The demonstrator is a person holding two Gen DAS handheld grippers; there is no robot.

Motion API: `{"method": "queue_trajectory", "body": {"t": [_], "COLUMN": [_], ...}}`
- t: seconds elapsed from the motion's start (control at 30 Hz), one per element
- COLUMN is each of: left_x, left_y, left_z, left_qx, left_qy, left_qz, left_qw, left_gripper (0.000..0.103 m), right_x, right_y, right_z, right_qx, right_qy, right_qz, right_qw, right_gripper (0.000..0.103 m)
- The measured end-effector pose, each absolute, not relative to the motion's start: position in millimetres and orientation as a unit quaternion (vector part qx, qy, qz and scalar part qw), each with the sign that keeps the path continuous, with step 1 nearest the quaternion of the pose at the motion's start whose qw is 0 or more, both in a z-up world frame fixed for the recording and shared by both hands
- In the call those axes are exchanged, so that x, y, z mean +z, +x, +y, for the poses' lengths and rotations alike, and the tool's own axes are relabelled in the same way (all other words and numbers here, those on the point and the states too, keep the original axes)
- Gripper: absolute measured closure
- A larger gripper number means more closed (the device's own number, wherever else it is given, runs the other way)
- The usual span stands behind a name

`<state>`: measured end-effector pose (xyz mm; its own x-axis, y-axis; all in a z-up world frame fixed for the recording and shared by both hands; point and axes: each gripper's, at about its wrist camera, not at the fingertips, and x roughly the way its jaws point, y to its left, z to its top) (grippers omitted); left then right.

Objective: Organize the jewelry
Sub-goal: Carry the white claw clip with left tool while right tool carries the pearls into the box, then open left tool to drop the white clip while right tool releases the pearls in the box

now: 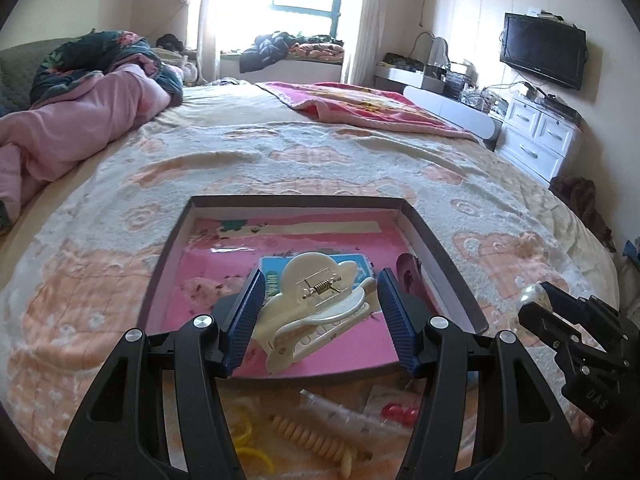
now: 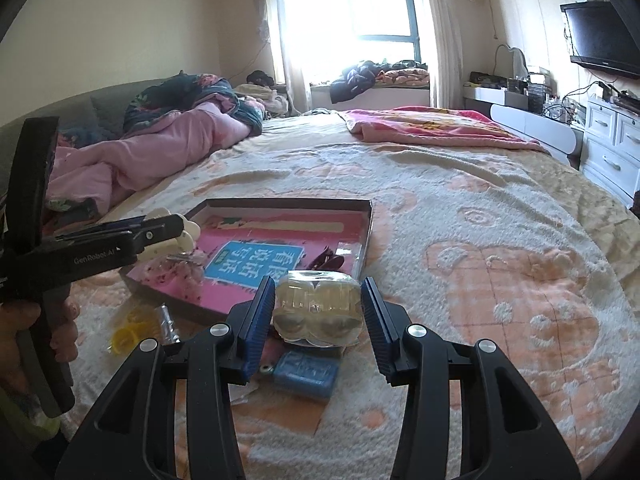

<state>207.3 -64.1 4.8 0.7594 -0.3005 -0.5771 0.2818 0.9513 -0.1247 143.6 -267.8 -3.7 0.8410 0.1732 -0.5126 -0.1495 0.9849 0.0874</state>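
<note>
1. A white claw hair clip [image 1: 316, 312] is clamped between the pads of the left gripper [image 1: 320, 316] and is held above the shallow box [image 1: 440, 248] that lies on the bed [image 1: 280, 152].
2. A clear, pale hair clip [image 2: 318, 308] is clamped in the right gripper [image 2: 318, 316], just off the box's near right corner.
3. The step in hand is judged to be the carrying of both clips to the box.
4. A dark red clip [image 2: 328, 260] is already seen inside.
5. Next, each clip must be lowered over a bare part of the pink floor and released.
6. Yellow hair ties [image 2: 128, 332] and a blue case [image 2: 306, 374] remain on the bed.
</note>
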Motion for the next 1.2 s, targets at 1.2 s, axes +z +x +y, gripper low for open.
{"method": "queue_trajectory", "body": {"t": [1.2], "left_x": [-49.0], "left_y": [258.2], "left_z": [-71.0], "left_qx": [-0.155], "left_qy": [-0.007], "left_qz": [0.391], "left_qw": [0.907], "left_gripper": [0.071], "right_x": [-43.1], "right_y": [253.7], "right_z": [-256.0], "right_qx": [0.117], "right_qy": [0.0], "right_qz": [0.352], "right_qw": [0.929], "right_gripper": [0.06]}}
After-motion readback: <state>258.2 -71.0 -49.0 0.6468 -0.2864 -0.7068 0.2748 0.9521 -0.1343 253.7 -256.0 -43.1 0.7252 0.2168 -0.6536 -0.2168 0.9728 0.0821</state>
